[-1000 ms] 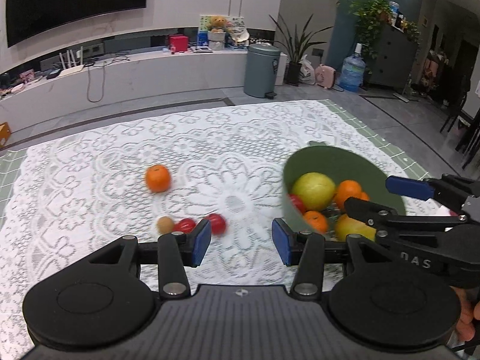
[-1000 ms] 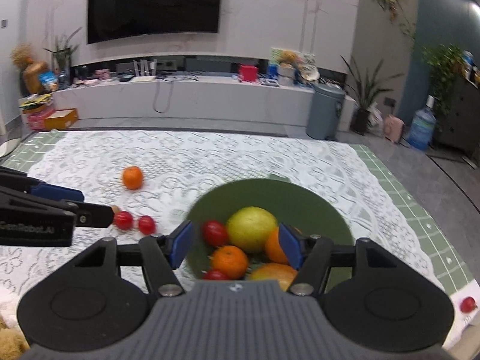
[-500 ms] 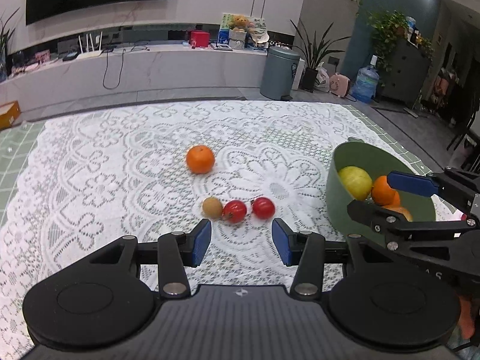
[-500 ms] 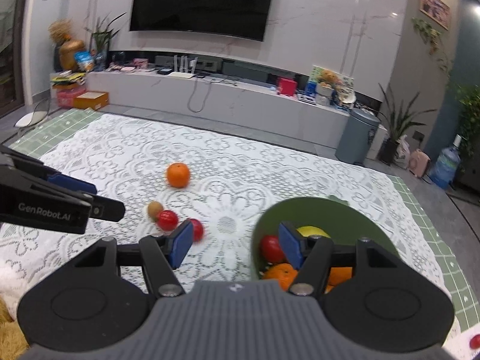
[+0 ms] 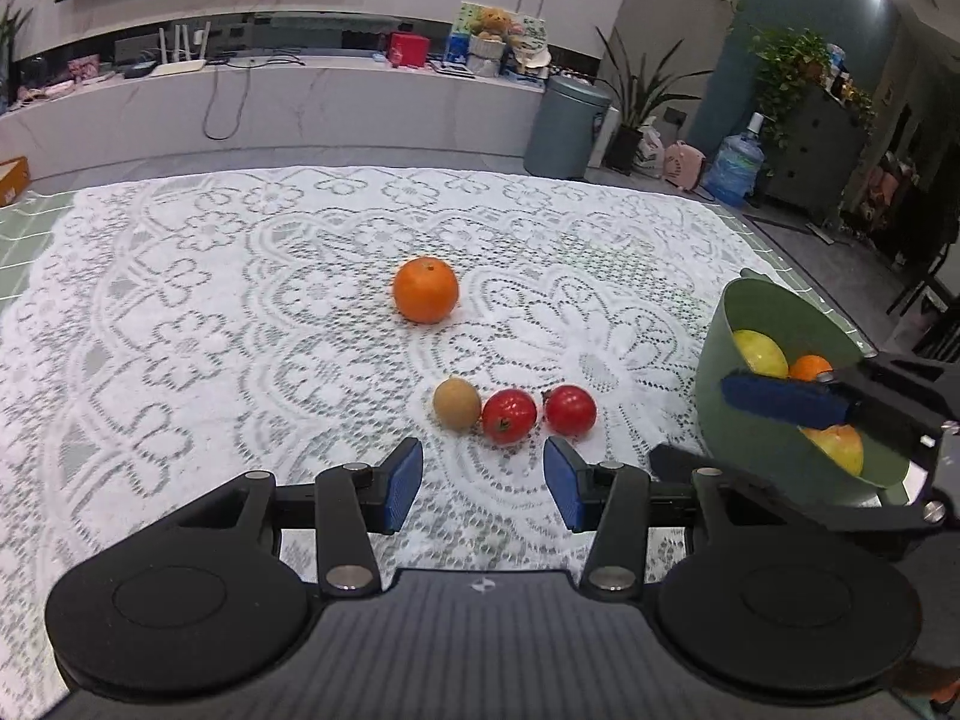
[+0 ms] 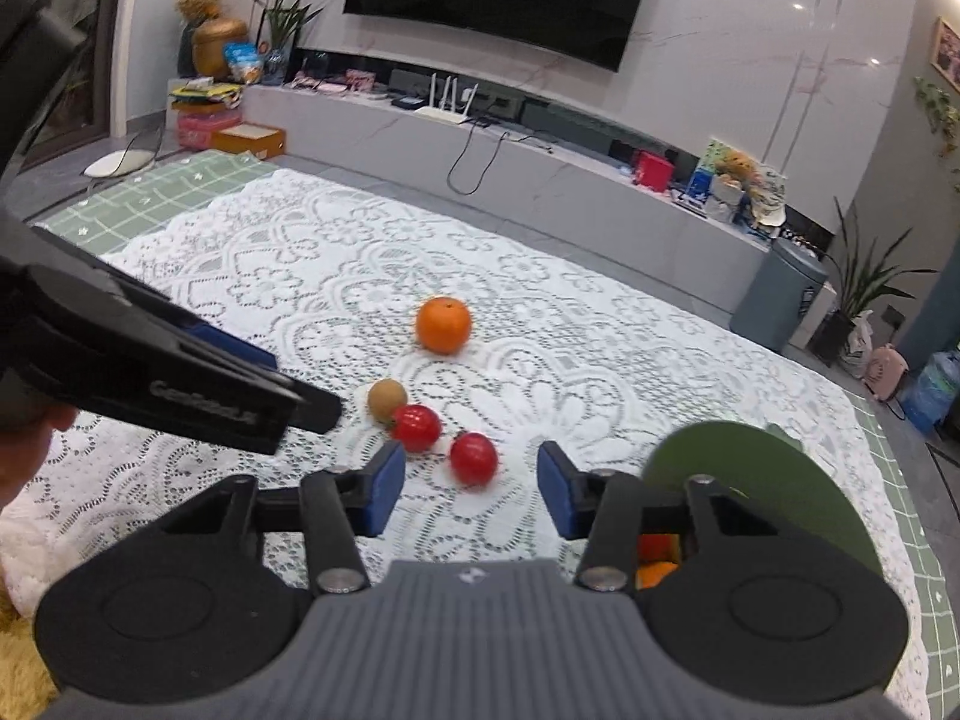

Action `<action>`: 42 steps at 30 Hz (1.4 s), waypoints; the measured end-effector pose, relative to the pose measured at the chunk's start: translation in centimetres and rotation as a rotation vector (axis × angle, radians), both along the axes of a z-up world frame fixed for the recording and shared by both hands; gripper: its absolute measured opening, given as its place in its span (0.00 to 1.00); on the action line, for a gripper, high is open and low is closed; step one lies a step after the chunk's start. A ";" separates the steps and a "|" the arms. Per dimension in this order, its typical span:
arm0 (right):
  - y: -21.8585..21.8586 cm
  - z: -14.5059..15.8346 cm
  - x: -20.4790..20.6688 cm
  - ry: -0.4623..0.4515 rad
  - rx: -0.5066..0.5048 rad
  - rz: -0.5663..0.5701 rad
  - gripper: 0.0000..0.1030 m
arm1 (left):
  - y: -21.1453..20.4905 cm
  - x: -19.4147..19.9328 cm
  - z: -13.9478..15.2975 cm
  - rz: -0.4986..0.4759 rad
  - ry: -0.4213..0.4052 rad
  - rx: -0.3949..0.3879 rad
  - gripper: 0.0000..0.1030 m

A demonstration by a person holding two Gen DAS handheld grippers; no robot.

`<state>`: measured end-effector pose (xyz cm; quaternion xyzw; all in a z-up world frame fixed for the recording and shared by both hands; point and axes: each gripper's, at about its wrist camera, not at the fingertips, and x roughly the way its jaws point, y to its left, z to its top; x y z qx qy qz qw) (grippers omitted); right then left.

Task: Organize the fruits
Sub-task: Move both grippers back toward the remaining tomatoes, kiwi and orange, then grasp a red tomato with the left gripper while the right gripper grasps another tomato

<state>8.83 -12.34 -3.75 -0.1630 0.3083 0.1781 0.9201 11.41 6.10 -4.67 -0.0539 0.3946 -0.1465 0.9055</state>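
An orange [image 5: 425, 290] lies on the white lace cloth [image 5: 180, 312]. Nearer me sit a small tan fruit [image 5: 456, 404] and two red tomatoes [image 5: 509, 416] [image 5: 570, 410] in a row. My left gripper [image 5: 483, 484] is open and empty, just short of the tomatoes. A green bowl [image 5: 720, 420] at the right holds yellow and orange fruit. In the right wrist view my right gripper [image 6: 471, 489] is open and empty, close to a tomato [image 6: 474, 458]; the other tomato [image 6: 416, 427], tan fruit [image 6: 387, 399], orange [image 6: 443, 324] and bowl [image 6: 756, 480] also show.
The right gripper's finger [image 5: 780, 401] crosses in front of the bowl in the left wrist view. The left gripper's arm [image 6: 150, 378] reaches in from the left in the right wrist view. A long low cabinet [image 5: 300, 108] and a bin [image 5: 567, 120] stand beyond the cloth.
Both grippers have swung left, away from the bowl and towards the loose fruit. The tomatoes and the orange now sit centred ahead of the jaws. Both stay open.
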 end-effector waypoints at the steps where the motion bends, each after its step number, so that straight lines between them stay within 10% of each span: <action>1: 0.3 -0.2 0.4 0.007 -0.004 0.007 0.43 | -0.1 0.4 -0.2 -0.010 -0.002 0.002 0.53; 42: 4.2 -7.0 7.7 0.072 -0.229 0.027 0.23 | 1.0 4.5 -3.2 -0.030 0.043 -0.082 0.41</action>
